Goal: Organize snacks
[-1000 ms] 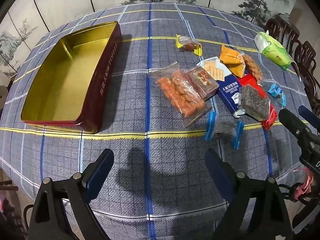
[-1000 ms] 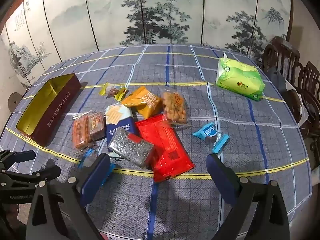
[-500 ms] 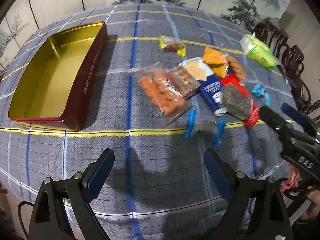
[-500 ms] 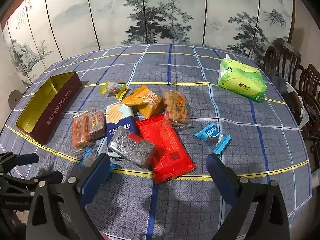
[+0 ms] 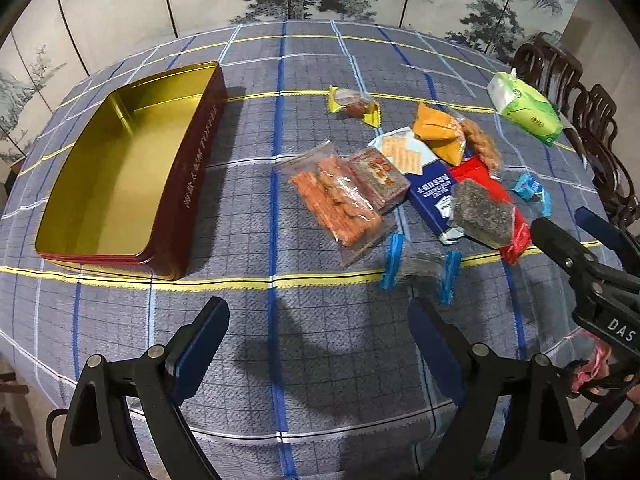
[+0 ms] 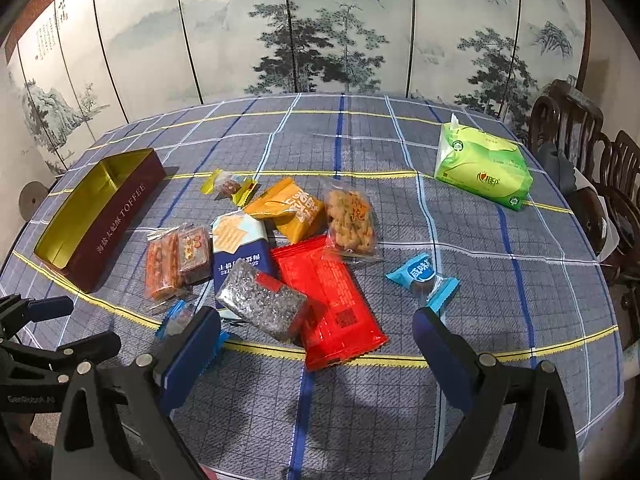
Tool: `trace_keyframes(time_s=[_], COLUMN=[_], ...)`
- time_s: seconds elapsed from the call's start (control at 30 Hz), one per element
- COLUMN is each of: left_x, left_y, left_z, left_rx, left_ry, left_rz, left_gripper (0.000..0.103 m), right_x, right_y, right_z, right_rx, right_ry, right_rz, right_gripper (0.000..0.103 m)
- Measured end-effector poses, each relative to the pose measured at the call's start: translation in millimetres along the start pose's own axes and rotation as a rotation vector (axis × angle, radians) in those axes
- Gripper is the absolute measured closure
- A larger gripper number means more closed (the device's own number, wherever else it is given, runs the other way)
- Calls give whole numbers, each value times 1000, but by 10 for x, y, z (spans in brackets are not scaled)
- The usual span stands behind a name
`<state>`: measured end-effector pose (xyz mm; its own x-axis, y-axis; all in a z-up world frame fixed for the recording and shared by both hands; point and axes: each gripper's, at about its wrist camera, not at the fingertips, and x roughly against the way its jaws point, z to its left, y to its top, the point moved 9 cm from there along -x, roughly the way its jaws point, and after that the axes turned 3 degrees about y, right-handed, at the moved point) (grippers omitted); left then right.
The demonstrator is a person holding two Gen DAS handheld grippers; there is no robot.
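An open, empty maroon toffee tin (image 5: pixel 128 168) with a gold inside lies at the left of the table; it also shows in the right wrist view (image 6: pixel 100 216). Several snack packets lie in a loose pile: a clear bag of orange biscuits (image 5: pixel 336 200), a blue cracker pack (image 6: pixel 236 248), a red packet (image 6: pixel 328 296), a dark speckled bar (image 6: pixel 260 300), an orange pouch (image 6: pixel 292 208), a small blue candy (image 6: pixel 424 280). My left gripper (image 5: pixel 316 328) is open and empty above the near table edge. My right gripper (image 6: pixel 316 336) is open and empty, just short of the red packet.
A green tissue pack (image 6: pixel 484 168) lies at the far right. Dark wooden chairs (image 6: pixel 580 152) stand past the right edge. A painted folding screen (image 6: pixel 320 28) stands behind the round table with its checked cloth (image 6: pixel 480 312). My right gripper shows at the right of the left wrist view (image 5: pixel 592 256).
The left wrist view has shifted, first swinging left and then back, so the tin and snacks sit slightly differently in frame. The right gripper has barely moved. Both stay open.
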<state>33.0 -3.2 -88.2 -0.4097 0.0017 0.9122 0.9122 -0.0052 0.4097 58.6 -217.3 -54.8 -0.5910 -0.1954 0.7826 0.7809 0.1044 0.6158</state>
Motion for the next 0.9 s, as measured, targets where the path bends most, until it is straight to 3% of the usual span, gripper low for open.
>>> trace_keyframes(time_s=[0.43, 0.9], left_x=[-21, -5], left_y=[-37, -73], left_z=[83, 143], left_rx=[3, 25], left_ry=[37, 29], left_rz=[13, 20], left_gripper=[16, 16], right_x=[30, 58], right_y=[-16, -16], right_z=[43, 117], right_rx=[5, 24], right_ry=[6, 5], right_rz=[1, -2], right_gripper=[4, 4])
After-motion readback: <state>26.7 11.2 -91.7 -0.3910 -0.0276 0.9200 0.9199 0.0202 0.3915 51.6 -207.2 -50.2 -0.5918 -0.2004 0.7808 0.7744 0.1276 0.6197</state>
